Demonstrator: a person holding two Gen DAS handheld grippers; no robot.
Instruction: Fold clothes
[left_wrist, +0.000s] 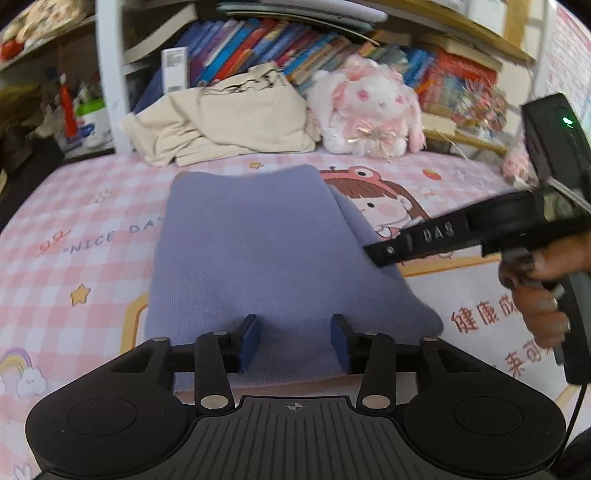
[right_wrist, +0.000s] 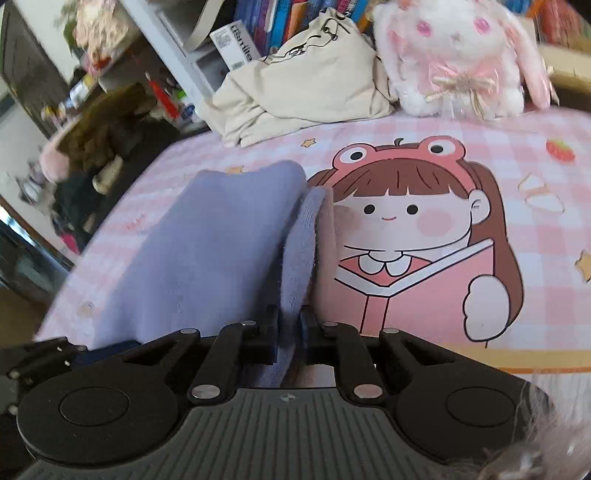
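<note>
A lavender-blue knit garment (left_wrist: 255, 254) lies folded on the pink checked bed sheet (left_wrist: 74, 229). My left gripper (left_wrist: 294, 341) is open, its blue pads (left_wrist: 249, 341) resting over the garment's near edge with nothing between them. My right gripper (right_wrist: 290, 332) is shut on the garment's right edge (right_wrist: 299, 251), which stands up in a raised fold. The rest of the garment (right_wrist: 207, 258) lies flat to its left. In the left wrist view the right gripper (left_wrist: 373, 254) reaches in from the right onto the garment's right edge.
A crumpled cream garment (left_wrist: 229, 122) and a white-pink plush rabbit (left_wrist: 369, 110) sit at the back of the bed, against a bookshelf (left_wrist: 280, 44). The sheet's cartoon girl print (right_wrist: 417, 236) lies right of the garment. Cluttered dark items (right_wrist: 96, 147) stand off the bed's left side.
</note>
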